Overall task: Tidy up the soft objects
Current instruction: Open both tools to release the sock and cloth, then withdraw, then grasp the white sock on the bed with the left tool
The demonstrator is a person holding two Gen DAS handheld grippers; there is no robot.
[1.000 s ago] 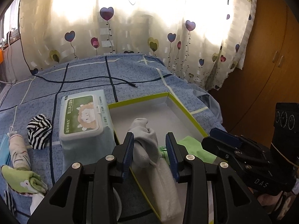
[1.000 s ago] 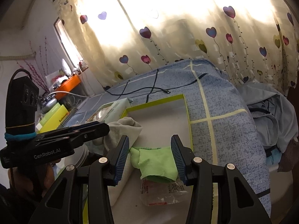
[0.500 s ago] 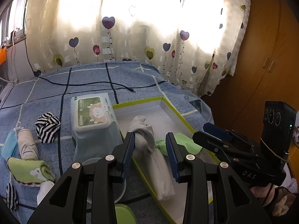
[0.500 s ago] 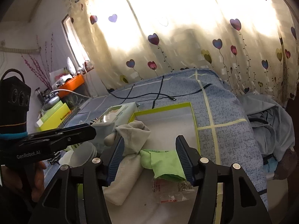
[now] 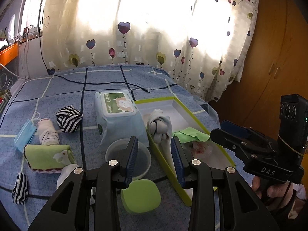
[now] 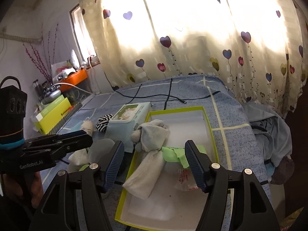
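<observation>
Two soft items already placed in the yellow-rimmed box (image 6: 208, 127): grey knotted cloth (image 6: 152, 134) and green cloth (image 6: 173, 153) beside it. Left of the box on the bed (image 5: 57, 88), striped sock ball (image 5: 69, 120), rolled sock (image 5: 47, 132) and green towel (image 5: 48, 156) remain unsorted. Right tool (image 6: 154, 166), jaws just opened, is spread wide and empty; left tool (image 5: 154, 157) is part-spread and empty.

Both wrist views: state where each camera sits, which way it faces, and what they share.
Left wrist: on the left gripper, facing down the bed to the curtain; the right gripper and a hand show at right.
Right wrist: on the right gripper, over the yellow-rimmed box; the left gripper enters from the left.
Shared: box, grey knotted cloth, green cloth, wipes pack.
</observation>
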